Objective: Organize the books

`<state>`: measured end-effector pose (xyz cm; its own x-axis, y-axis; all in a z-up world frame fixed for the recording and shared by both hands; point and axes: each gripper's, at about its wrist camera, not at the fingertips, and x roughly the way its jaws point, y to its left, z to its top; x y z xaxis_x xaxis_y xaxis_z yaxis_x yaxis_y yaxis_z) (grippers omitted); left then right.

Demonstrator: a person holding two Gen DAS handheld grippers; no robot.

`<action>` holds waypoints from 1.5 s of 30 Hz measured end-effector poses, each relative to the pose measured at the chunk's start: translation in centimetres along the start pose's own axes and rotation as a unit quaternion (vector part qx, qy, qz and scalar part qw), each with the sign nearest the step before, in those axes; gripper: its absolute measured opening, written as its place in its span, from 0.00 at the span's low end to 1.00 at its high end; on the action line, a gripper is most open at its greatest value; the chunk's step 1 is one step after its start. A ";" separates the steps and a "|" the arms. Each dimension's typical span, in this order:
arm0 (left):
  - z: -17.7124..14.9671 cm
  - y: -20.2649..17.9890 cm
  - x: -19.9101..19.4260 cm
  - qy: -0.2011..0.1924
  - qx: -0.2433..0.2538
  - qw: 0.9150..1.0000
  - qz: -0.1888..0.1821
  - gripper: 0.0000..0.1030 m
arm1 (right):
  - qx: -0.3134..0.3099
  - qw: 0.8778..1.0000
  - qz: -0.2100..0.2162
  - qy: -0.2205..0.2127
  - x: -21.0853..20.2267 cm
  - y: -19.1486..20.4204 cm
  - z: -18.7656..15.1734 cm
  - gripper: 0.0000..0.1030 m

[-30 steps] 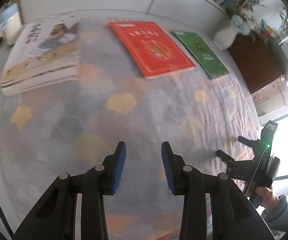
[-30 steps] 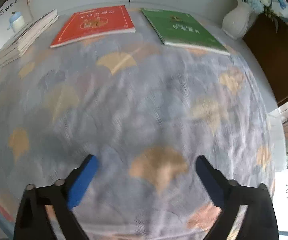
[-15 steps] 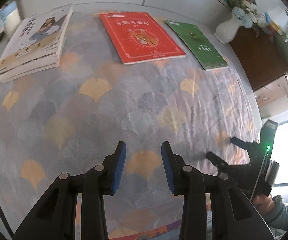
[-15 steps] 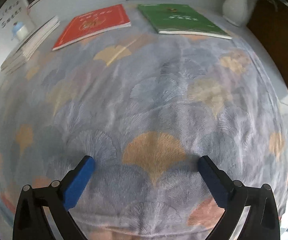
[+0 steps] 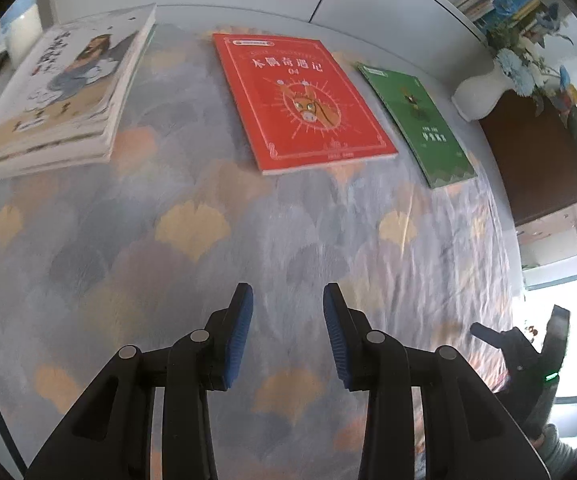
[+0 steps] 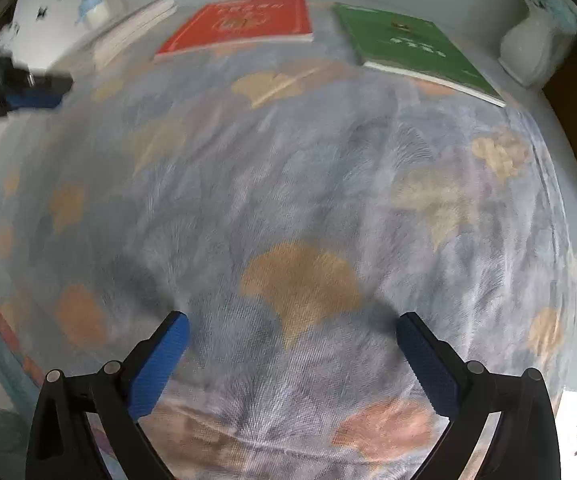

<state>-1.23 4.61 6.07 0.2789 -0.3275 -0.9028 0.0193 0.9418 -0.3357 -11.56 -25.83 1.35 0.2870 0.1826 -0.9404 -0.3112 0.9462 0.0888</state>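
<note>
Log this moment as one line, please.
left gripper open, empty | right gripper open, empty | red book, green book flat, untouched

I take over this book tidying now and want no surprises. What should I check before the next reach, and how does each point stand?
1. Left claw empty, jaws apart: ok.
2. Right claw empty, jaws wide apart: ok.
3. Red book flat, closed, apart from its neighbours: ok.
4. Green book flat, clear of the white vase: ok.
5. Book stack edges aligned: not ok, slightly staggered.
6. Cloth smooth under the books: cannot tell, wrinkles show at the right side.
</note>
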 end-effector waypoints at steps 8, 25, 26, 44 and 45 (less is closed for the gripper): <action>6.7 1.2 1.8 -0.031 0.000 0.999 0.010 0.33 | 0.047 0.990 0.068 -0.117 -3.7 -4.1 10.6 1.00; 13.4 5.2 7.5 -0.039 -0.053 0.997 -0.038 0.33 | 0.091 0.980 0.170 -0.056 7.8 -3.2 25.2 0.69; 13.5 5.2 7.6 -0.041 -0.053 0.997 -0.039 0.33 | 0.091 0.980 0.171 -0.054 8.1 -3.2 25.5 0.64; 2.6 3.0 4.9 0.018 0.003 0.996 -0.086 0.33 | 0.067 0.984 0.164 -0.012 5.6 -0.7 16.4 0.54; 1.1 2.6 4.6 0.028 0.008 0.995 -0.091 0.33 | 0.063 0.985 0.159 -0.011 5.2 -0.3 15.0 0.54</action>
<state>1.18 5.67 1.31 0.2158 -0.4958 -0.8412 0.0798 0.8676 -0.4909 3.66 -21.19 1.40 0.2126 0.4786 -0.8519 -0.2741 0.8660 0.4182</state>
